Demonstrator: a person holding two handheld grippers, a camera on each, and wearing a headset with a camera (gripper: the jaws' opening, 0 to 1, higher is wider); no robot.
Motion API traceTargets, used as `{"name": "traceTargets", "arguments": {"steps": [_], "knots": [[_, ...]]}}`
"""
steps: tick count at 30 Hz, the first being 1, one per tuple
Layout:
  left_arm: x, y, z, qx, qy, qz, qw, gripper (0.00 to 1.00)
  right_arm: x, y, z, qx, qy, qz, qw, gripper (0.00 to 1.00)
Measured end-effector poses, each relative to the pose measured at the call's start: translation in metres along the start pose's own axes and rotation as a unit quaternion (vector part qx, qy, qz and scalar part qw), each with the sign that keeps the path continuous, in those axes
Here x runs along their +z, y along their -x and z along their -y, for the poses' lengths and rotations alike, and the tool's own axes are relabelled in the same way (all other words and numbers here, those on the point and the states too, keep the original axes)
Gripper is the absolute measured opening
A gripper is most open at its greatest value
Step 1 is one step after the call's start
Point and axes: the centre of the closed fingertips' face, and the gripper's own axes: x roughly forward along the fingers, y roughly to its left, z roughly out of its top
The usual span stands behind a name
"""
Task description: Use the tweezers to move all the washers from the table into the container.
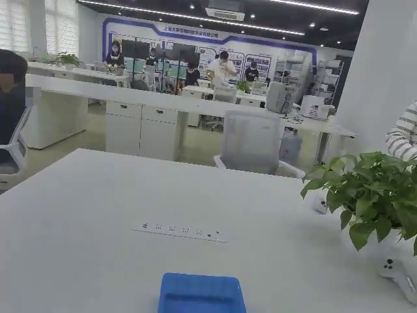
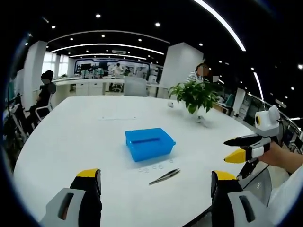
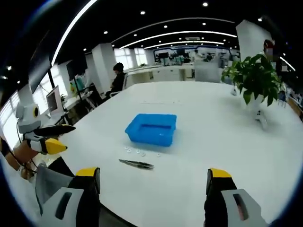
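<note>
Matt blue plastic container (image 2: 149,143); shiny metal tweezers (image 2: 164,176); smooth wht table (image 2: 85,137).

Setting: open-plan office

Evidence:
- large white table (image 1: 98,228) with a socket strip (image 1: 182,231) set flush in its top
- grey mesh-backed chair (image 1: 251,140) at the table's far edge
- long rows of white desks (image 1: 78,88) with drawer units (image 1: 140,127) beneath
- people (image 1: 221,65) seated or standing at the far desks
- monitor (image 3: 51,98) on a side desk
- blue-framed wall display (image 1: 195,32) with lettering across the back wall
- linear ceiling lights (image 1: 195,16) and recessed spots (image 2: 157,24) on a dark ceiling
- ceiling air unit (image 1: 225,13)
- windows with blinds (image 1: 58,26) at the left
- white square column (image 2: 182,66)
- potted green plant (image 1: 374,195) on the table
</note>
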Motion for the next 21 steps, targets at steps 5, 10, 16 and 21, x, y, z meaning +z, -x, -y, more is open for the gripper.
{"name": "traceTargets", "arguments": {"steps": [5,10,16,21], "knots": [[-0.0009,-0.0018,0.0004,-0.002,-0.003,-0.002,1.0000,0.99,-0.0042,-0.0001,0.0017,-0.001,0.000,-0.005,1.0000,0.94],[-0.0058,-0.0047,-0.0010,0.003,-0.012,-0.012,0.9998,0.99,-0.0087,-0.0005,0.0015,0.000,-0.002,-0.011,0.9999,0.94],[-0.0067,-0.0051,0.0011,-0.001,-0.017,-0.014,0.9998,0.99,-0.0076,0.0000,0.0010,-0.001,-0.001,-0.010,1.0000,0.94],[-0.0072,-0.0056,-0.0004,0.000,-0.014,-0.014,0.9998,0.99,-0.0072,-0.0001,0.0020,-0.002,0.004,-0.012,0.9999,0.94]]}}
